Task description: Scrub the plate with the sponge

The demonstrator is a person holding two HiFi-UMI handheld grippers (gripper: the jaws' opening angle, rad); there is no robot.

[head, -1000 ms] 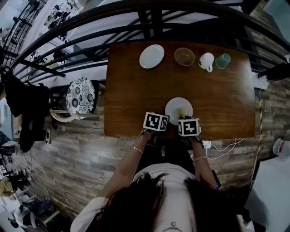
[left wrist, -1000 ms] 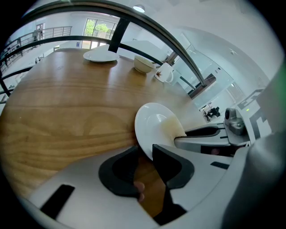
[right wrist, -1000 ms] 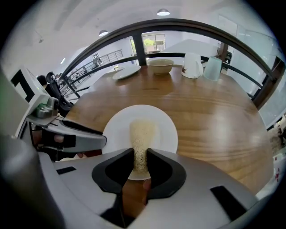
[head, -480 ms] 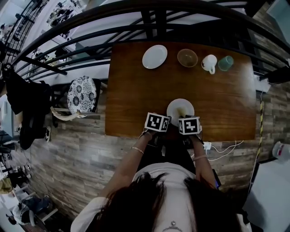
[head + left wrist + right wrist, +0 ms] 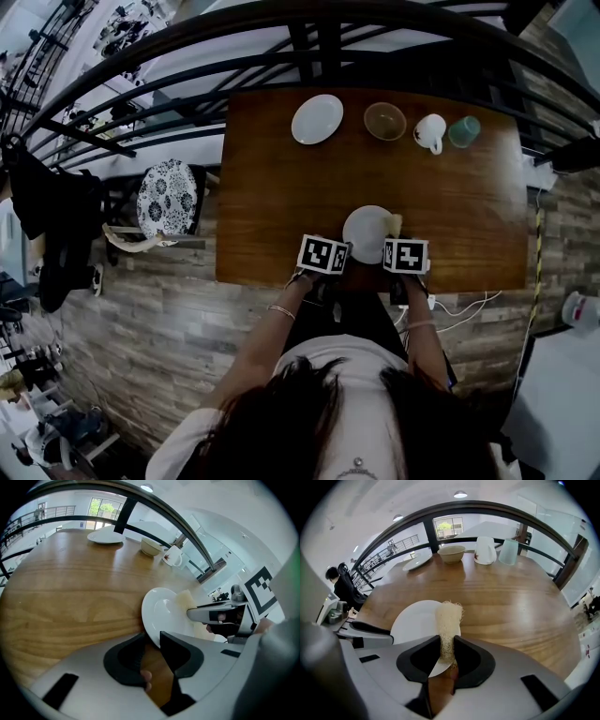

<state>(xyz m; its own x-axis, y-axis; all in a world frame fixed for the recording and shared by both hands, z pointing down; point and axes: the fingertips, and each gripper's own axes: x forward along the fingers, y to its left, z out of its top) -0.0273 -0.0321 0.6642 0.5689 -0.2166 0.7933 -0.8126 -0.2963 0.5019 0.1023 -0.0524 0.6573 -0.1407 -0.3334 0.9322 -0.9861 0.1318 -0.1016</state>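
A white plate (image 5: 366,228) lies at the near edge of the wooden table (image 5: 281,187). My left gripper (image 5: 152,641) is shut on the plate's (image 5: 164,616) near rim. My right gripper (image 5: 447,652) is shut on a pale, fibrous sponge (image 5: 449,620), which stands up between the jaws. The sponge (image 5: 394,223) sits at the right rim of the plate (image 5: 415,620) and overlaps its edge. In the head view the left gripper (image 5: 339,246) and the right gripper (image 5: 396,238) flank the plate. Seen from the left gripper, the sponge (image 5: 185,603) lies on the plate's far side, under the right gripper (image 5: 218,616).
Along the far edge of the table stand a second white plate (image 5: 316,118), a bowl (image 5: 384,120), a white mug (image 5: 428,129) and a green cup (image 5: 461,128). A dark railing runs behind them. A chair with a patterned cushion (image 5: 167,199) stands left of the table.
My right gripper has carried the sponge to the right, from the middle of the plate to its right rim. The left gripper and the plate have stayed in place.
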